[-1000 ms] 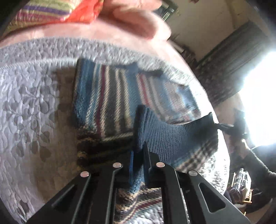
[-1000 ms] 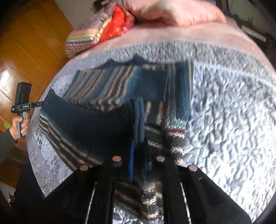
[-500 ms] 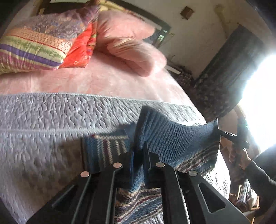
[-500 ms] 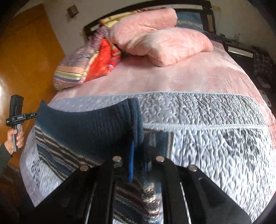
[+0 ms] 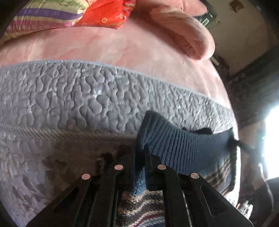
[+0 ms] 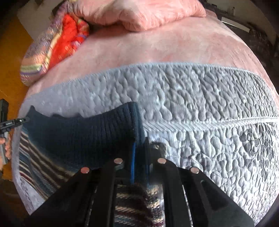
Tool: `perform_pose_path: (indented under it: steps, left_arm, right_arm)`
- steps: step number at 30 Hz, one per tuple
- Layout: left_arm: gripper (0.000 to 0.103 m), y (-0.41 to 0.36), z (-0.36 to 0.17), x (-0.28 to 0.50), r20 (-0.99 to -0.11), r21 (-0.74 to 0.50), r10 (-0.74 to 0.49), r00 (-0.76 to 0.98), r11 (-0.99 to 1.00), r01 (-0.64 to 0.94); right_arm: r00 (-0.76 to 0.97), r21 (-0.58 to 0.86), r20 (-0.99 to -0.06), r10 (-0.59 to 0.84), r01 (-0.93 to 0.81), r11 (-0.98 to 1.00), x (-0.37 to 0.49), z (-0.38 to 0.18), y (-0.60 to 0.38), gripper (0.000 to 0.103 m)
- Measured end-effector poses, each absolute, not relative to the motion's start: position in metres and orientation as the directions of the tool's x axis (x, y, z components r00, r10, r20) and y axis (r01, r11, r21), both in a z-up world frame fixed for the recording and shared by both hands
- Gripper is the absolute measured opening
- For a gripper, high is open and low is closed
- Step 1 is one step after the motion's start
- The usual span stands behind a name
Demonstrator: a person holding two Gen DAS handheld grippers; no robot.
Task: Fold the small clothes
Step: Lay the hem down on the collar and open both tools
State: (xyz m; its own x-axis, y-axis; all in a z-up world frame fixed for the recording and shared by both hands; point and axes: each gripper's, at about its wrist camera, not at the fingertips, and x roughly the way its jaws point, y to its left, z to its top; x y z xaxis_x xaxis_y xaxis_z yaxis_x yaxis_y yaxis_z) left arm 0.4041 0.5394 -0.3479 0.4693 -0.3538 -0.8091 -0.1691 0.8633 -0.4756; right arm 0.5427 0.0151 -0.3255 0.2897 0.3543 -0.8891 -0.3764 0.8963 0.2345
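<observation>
Garment: a dark blue ribbed knit sweater with striped lower panels is held up off the bed by its ribbed hem, stretched between the two tools; its striped body hangs back toward 6 o'clock in both wrist views.
Left gripper: the black two-finger left gripper is clamped on one corner of the hem, the fingers pressed together with knit between them.
Right gripper: the black two-finger right gripper is clamped on the opposite corner, a blue inner edge of the knit showing between its fingers.
Reason for the hold: both corners are judged to be pinched so that the hem stays taut and level, letting the lower half be laid over the upper half in one straight fold.
Step in hand: the fold is judged to be midway, the hem being carried toward 12 o'clock and not yet laid down.
Surface: a grey quilted bedspread with a pebbled stitch pattern lies beneath the garment, giving a soft, broad bed for the fold.
Room: a pink plush blanket is seen at 12 o'clock, a pink pillow beyond it, and a multicoloured striped and red cushion at 10 o'clock in the right view.
</observation>
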Motion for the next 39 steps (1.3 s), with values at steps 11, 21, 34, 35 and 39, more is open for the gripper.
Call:
perform_pose_path:
  steps: [11, 21, 34, 35, 39]
  left_arm:
    - [0.008, 0.560, -0.363, 0.430, -0.822, -0.460, -0.319, 0.472, 0.860, -0.220]
    - [0.015, 0.561, -0.409, 0.436, -0.860, -0.449, -0.337, 0.383, 0.856, -0.256]
    - [0.006, 0.534, -0.410, 0.385, -0.810, -0.544, -0.449, 0.377, 0.816, -0.198]
    - [0.003, 0.537, -0.415, 0.384, -0.815, -0.537, -0.440, 0.377, 0.818, -0.206]
    - [0.014, 0.536, -0.386, 0.370, -0.790, -0.555, -0.449, 0.418, 0.813, -0.175]
  right_arm:
    - [0.301, 0.229, -0.885, 0.354, -0.379, 0.896, 0.579, -0.326, 0.034, 0.007]
    - [0.202, 0.300, -0.911, 0.360, -0.278, 0.913, 0.593, -0.386, 0.021, 0.015]
    - [0.116, 0.557, -0.796, 0.593, -0.243, 0.794, 0.525, -0.383, -0.017, 0.016]
    - [0.118, 0.561, -0.796, 0.594, -0.228, 0.796, 0.526, -0.392, -0.023, 0.000]
    - [0.122, 0.631, -0.751, 0.649, -0.157, 0.760, 0.521, -0.378, -0.038, 0.008]
